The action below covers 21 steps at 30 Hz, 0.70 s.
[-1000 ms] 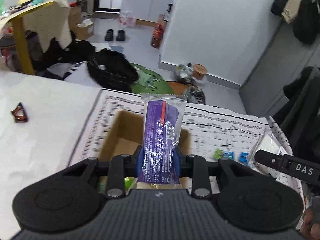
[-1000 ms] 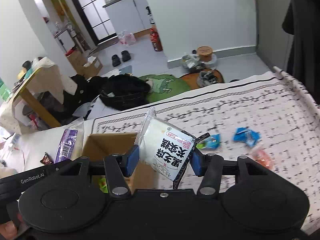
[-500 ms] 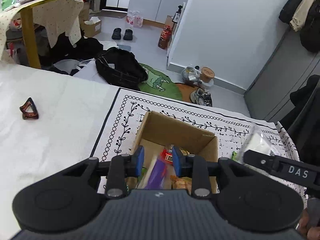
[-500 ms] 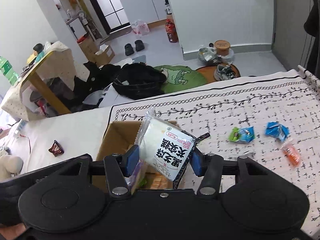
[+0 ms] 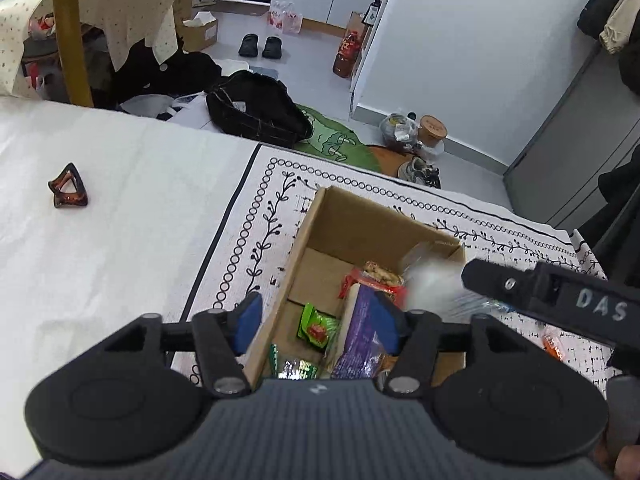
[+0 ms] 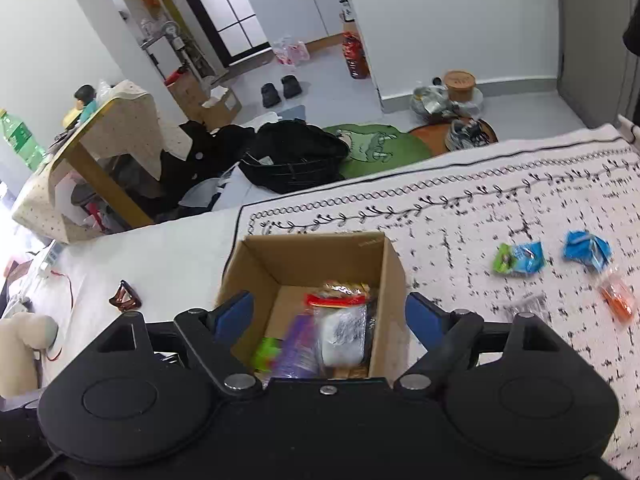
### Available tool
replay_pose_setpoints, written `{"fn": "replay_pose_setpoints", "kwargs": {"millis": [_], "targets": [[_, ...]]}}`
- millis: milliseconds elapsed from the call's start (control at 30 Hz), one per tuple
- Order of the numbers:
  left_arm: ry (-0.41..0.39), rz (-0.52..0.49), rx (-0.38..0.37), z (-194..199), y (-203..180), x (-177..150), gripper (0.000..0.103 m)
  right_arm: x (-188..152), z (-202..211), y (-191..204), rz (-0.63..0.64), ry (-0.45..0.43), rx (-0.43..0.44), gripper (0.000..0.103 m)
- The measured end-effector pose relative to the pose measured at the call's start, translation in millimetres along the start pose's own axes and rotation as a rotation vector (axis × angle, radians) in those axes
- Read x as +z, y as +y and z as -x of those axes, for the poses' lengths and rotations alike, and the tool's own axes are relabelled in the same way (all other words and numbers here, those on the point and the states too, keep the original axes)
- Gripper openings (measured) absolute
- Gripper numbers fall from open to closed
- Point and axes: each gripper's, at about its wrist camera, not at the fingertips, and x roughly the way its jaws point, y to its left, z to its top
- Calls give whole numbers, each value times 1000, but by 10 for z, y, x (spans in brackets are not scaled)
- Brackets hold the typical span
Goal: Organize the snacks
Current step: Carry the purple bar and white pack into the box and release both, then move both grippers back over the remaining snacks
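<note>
Two claws hang over one open cardboard box (image 6: 390, 280) that stands on a patterned cloth (image 6: 500, 216). The left claw (image 5: 316, 322) has just been opening; its pads stand apart, and the purple packet (image 5: 360, 332) leans upright in the box beside the right-hand pad, long axis roughly vertical. Whether that pad still brushes the wrapper is hard to tell. The right claw (image 6: 330, 312) has also just been opening and now gapes wide, gripping nothing. Below it the white packet (image 6: 344, 336) sits in the box, blurred, its long side running up and down in the right wrist view.

Also in the box are a red-edged snack pack (image 6: 340, 294) toward the far wall, a green packet (image 5: 316, 322) on the floor of the box, and a green-and-dark wrapper (image 5: 298, 368) at the near edge.

Out on the cloth, well apart from the box, lie a green-and-blue sachet (image 6: 518, 258), a blue sachet (image 6: 586, 248) and an orange sachet (image 6: 618, 300). A brown hair clip (image 5: 68, 188) rests on the plain white cover (image 5: 120, 240) to the left.
</note>
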Motion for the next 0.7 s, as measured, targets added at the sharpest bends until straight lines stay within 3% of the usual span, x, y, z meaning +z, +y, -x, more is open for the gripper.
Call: {"fn": "replay_pose_setpoints", "kwargs": {"millis": [467,700], "targets": [[38,-33,-18,-26,-330,-137,78,-182,280,-480,-50,-20,-77,93],[14,-69,-32,12,-608,-247,95,-226,447,-760,-94,-56,-96,99]]}}
